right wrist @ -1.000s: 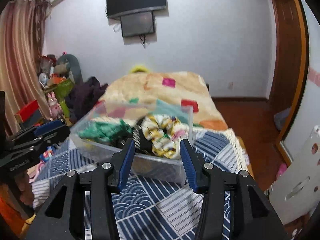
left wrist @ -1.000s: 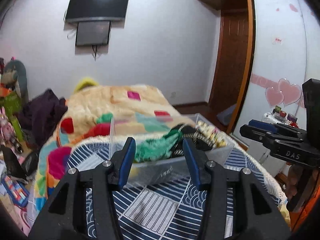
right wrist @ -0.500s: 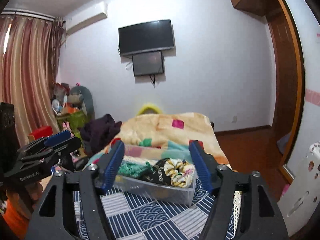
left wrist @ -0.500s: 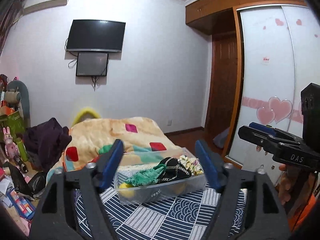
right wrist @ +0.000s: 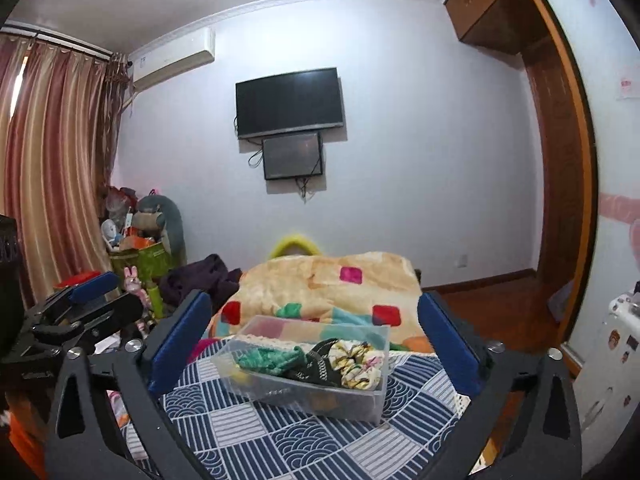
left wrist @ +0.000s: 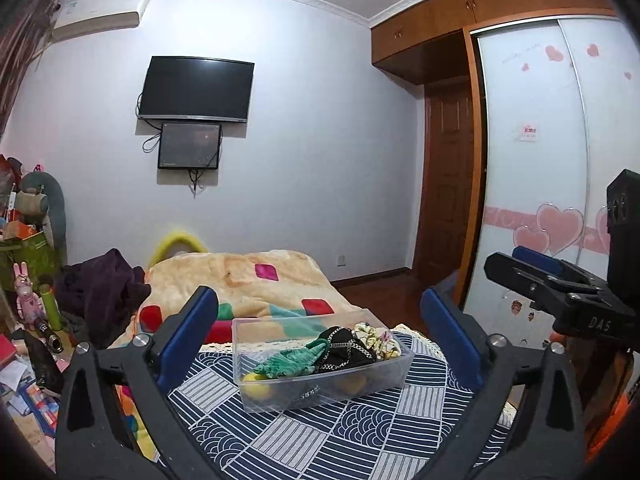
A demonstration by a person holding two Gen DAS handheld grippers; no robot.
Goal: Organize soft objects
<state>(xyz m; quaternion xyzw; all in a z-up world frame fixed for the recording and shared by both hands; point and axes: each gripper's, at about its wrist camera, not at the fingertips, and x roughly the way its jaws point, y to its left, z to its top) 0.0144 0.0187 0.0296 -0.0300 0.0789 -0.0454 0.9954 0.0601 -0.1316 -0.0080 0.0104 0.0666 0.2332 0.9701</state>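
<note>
Clear plastic bin (left wrist: 320, 364) resting on a blue-and-white patterned cloth (left wrist: 320, 436) at the foot of the bed (left wrist: 240, 280). Inside the bin: green fabric piece (left wrist: 296, 362) at its left end, black item (left wrist: 344, 350) in the middle, yellow floral scrunchie (left wrist: 376, 338) at its right end. Left gripper (left wrist: 320, 340) short of the bin, fingers (left wrist: 188, 332) spread wide, holding nothing. Right gripper (right wrist: 316, 336) likewise short of the bin, fingers (right wrist: 180, 340) spread wide and empty. Television (left wrist: 196, 90) on the wall beyond the bin.
</note>
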